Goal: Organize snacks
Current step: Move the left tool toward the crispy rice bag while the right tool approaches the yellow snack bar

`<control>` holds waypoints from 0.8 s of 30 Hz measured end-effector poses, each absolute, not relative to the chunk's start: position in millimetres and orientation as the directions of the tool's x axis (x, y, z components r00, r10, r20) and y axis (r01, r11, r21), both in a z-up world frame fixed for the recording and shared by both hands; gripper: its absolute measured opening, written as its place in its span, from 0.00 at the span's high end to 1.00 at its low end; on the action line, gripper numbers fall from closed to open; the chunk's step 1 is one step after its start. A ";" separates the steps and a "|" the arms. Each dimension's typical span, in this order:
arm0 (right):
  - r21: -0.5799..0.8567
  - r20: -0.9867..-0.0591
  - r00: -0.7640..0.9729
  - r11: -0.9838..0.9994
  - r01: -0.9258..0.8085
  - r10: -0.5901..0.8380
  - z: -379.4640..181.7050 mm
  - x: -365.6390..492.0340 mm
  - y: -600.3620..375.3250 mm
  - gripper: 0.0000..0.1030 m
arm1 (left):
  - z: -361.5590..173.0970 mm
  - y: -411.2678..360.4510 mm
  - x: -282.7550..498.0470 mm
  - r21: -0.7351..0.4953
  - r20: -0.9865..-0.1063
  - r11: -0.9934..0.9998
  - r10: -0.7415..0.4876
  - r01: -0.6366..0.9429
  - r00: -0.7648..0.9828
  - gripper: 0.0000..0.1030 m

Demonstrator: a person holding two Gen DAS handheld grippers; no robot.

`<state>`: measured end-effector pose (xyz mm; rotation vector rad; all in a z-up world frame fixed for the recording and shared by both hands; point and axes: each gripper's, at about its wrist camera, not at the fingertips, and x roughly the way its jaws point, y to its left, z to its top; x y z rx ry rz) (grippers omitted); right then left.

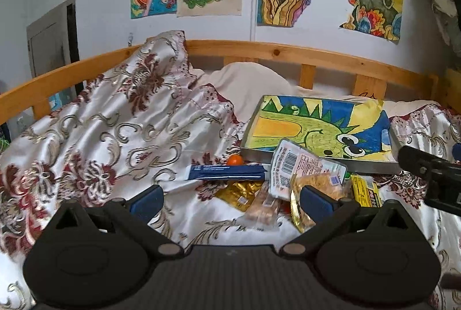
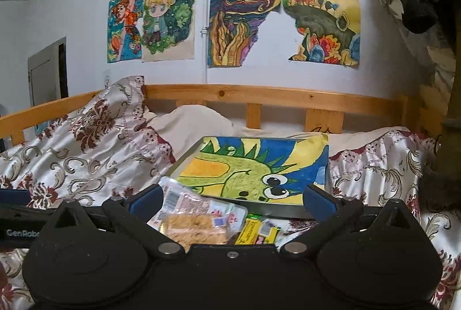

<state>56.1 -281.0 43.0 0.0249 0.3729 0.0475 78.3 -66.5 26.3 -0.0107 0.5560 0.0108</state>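
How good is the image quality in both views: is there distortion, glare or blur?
Left wrist view: strong fisheye bending curves the wooden bed rail; the satin bedspread shows soft sheen, and the snack pile is fairly sharp. Right wrist view: the same bowed rail; a glossy wall drawing catches glare along its top edge; the corners are dark.

snack packets (image 1: 288,180) before tray (image 1: 253,131), on bedspread (image 1: 115,137)
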 end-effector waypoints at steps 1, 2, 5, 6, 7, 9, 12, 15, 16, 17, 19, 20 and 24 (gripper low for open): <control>0.044 -0.369 0.928 0.999 -0.032 0.046 42.0 59.5 -284.4 0.01 | 25.4 -68.3 83.3 -0.010 -0.527 1.000 0.010 -0.018 0.850 0.00; 0.056 -0.377 0.925 0.998 -0.021 0.041 40.4 62.8 -287.1 0.01 | 24.7 -69.9 88.1 -0.014 -0.524 1.000 0.011 -0.021 0.852 0.01; 0.078 -0.407 0.912 0.997 -0.010 0.041 35.6 72.6 -291.7 0.01 | 21.5 -73.1 101.2 -0.020 -0.519 0.999 0.011 -0.025 0.855 0.01; 0.077 -0.413 0.909 0.997 -0.012 0.043 34.2 75.7 -291.9 0.01 | 20.8 -73.6 106.0 -0.019 -0.519 0.999 0.013 -0.027 0.855 0.01; 0.074 -0.417 0.908 0.997 -0.017 0.046 32.0 77.5 -291.6 0.01 | 19.7 -74.4 110.3 -0.017 -0.518 0.999 0.014 -0.027 0.855 0.01; 0.063 -0.423 0.904 0.998 -0.031 0.055 29.3 82.2 -291.9 0.00 | 17.7 -76.8 119.6 -0.008 -0.518 1.000 0.010 -0.017 0.855 0.00; 0.050 -0.434 0.899 0.998 -0.042 0.059 24.5 90.7 -291.5 0.01 | 13.0 -79.5 133.0 0.012 -0.521 1.000 0.008 -0.003 0.853 0.00; 0.030 -0.461 0.886 0.999 -0.041 0.050 17.4 101.0 -292.8 0.01 | 8.6 -83.0 144.8 0.025 -0.529 1.000 0.005 0.009 0.849 0.00; 0.028 -0.472 0.881 0.999 -0.033 0.043 15.2 104.1 -294.4 0.01 | 6.9 -84.1 147.5 0.031 -0.529 0.999 0.007 0.011 0.849 0.00; 0.031 -0.479 0.877 0.999 -0.026 0.037 13.0 106.1 -296.0 0.01 | 5.4 -85.4 151.0 0.038 -0.530 0.999 0.011 0.011 0.848 0.00; 0.047 -0.484 0.874 0.999 -0.015 0.036 8.9 108.7 -300.7 0.01 | 3.3 -87.8 157.8 0.051 -0.533 0.999 0.020 0.008 0.846 0.00; 0.056 -0.488 0.872 0.998 -0.016 0.042 7.2 109.7 -303.7 0.00 | 2.2 -89.0 160.9 0.058 -0.534 0.998 0.027 0.005 0.845 0.00; 0.063 -0.504 0.863 0.998 -0.009 0.040 0.6 114.0 -312.1 0.01 | -1.3 -92.8 170.0 0.079 -0.535 0.997 0.038 0.006 0.844 0.00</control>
